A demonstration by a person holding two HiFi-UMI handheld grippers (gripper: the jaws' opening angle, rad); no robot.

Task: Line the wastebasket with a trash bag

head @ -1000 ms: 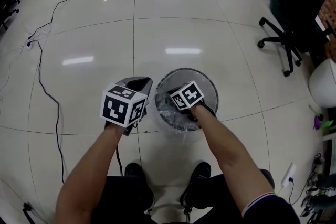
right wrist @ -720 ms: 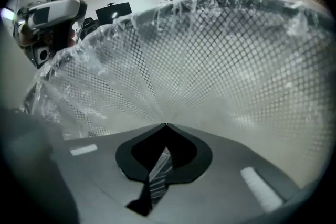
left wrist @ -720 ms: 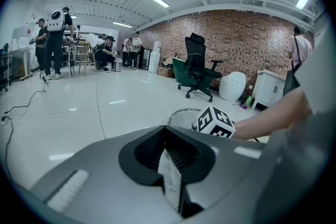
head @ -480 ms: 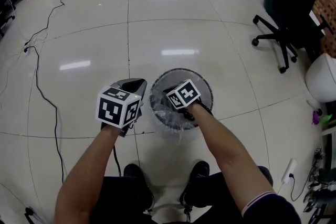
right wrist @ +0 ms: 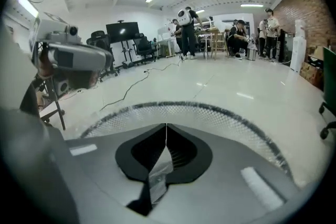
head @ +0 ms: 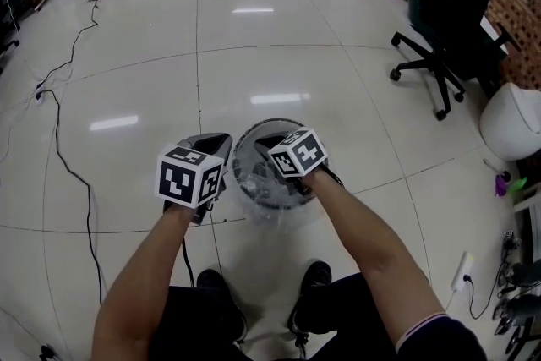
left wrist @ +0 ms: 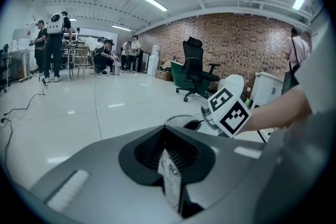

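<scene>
A round black mesh wastebasket (head: 245,182) stands on the floor in front of my feet, with a clear trash bag (head: 275,199) crumpled in and around it. My left gripper (head: 221,139) hovers just left of its rim, shut on a strip of the clear bag film (left wrist: 171,178). Over the basket's mouth, my right gripper (head: 265,139) is also shut on a fold of the bag (right wrist: 157,180). In the right gripper view the mesh rim (right wrist: 220,113) curves just beyond the closed jaws (right wrist: 166,126). The right gripper's marker cube (left wrist: 229,111) shows in the left gripper view, past the closed left gripper (left wrist: 164,130).
A black office chair (head: 444,21) stands at the back right, a white rounded object (head: 511,123) at the right edge. A black cable (head: 61,135) trails over the tiled floor on the left. My shoes (head: 314,276) are close behind the basket. People stand far off.
My right gripper has risen out of the basket, drawing the bag film up with it. The left gripper has kept its place beside the rim.
</scene>
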